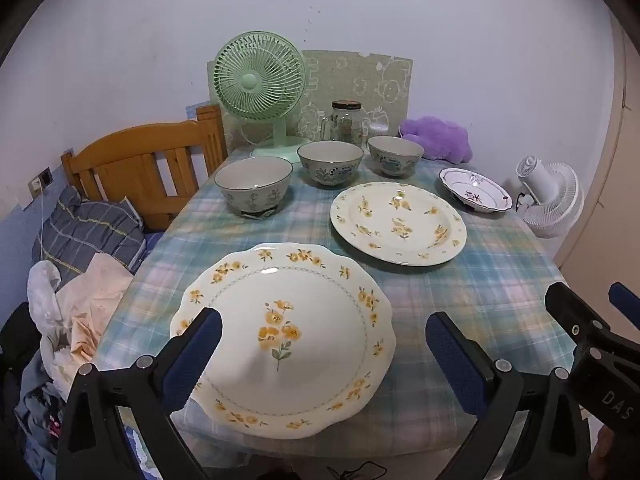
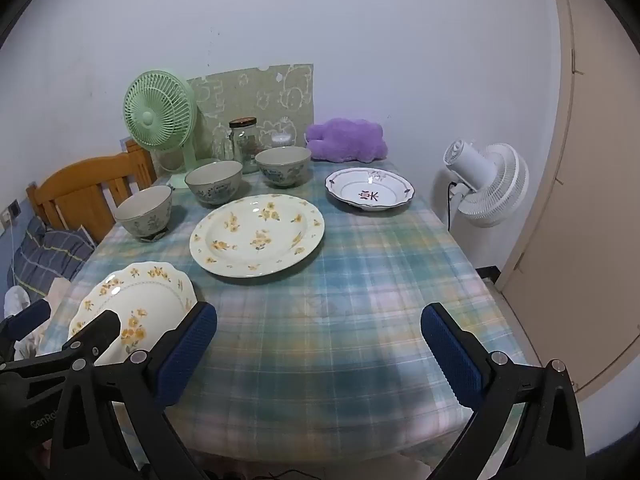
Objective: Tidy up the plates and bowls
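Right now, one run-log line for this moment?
left gripper: open over scalloped floral plate | right gripper: open, empty | three bowls, plates unstacked

Three floral bowls (image 1: 330,162) are sitting upright in a back row. Two yellow-flowered plates (image 1: 398,223) and a small white dish (image 1: 475,195) are lying flat nearer.

Tablecloth (image 1: 480,280) blue-green plaid. Near plate (image 1: 280,340), middle plate (image 1: 398,224) cream, yellow flowers. Fan (image 1: 256,80) mint green. Cushion (image 1: 438,138) purple, upper right.

Three bowls (image 1: 255,184), three plates (image 1: 282,336), two fans (image 1: 258,84).
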The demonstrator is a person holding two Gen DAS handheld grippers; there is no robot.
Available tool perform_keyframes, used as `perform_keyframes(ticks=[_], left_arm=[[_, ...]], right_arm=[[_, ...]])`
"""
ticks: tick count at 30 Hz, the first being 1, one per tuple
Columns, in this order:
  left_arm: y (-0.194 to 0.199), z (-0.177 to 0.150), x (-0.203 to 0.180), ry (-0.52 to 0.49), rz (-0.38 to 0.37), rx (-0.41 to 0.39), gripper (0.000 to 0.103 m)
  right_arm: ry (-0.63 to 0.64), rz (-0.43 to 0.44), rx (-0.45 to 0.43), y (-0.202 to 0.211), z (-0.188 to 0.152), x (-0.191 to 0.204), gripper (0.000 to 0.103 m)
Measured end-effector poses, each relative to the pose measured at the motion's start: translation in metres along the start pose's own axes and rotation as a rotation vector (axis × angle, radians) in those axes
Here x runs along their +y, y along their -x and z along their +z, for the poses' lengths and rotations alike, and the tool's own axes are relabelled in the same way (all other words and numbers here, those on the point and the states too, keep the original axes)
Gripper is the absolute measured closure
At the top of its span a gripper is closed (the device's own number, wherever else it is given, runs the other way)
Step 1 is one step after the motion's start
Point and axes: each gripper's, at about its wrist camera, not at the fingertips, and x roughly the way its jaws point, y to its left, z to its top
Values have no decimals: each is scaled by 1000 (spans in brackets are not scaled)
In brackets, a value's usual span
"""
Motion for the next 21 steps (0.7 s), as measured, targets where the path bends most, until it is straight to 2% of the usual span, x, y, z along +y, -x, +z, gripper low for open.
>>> perform_keyframes(ticks=[1, 10, 21], left_arm=[[-3, 1, 1, 15, -13, 33, 1], [1, 1, -7, -1, 0, 25, 1], [2, -1, -5, 3, -28, 13, 1]], right_arm=[[1, 0, -1, 0, -1, 0, 0], [16, -23, 1, 5, -1, 1, 0], [25, -43, -8, 9, 1, -4, 0]])
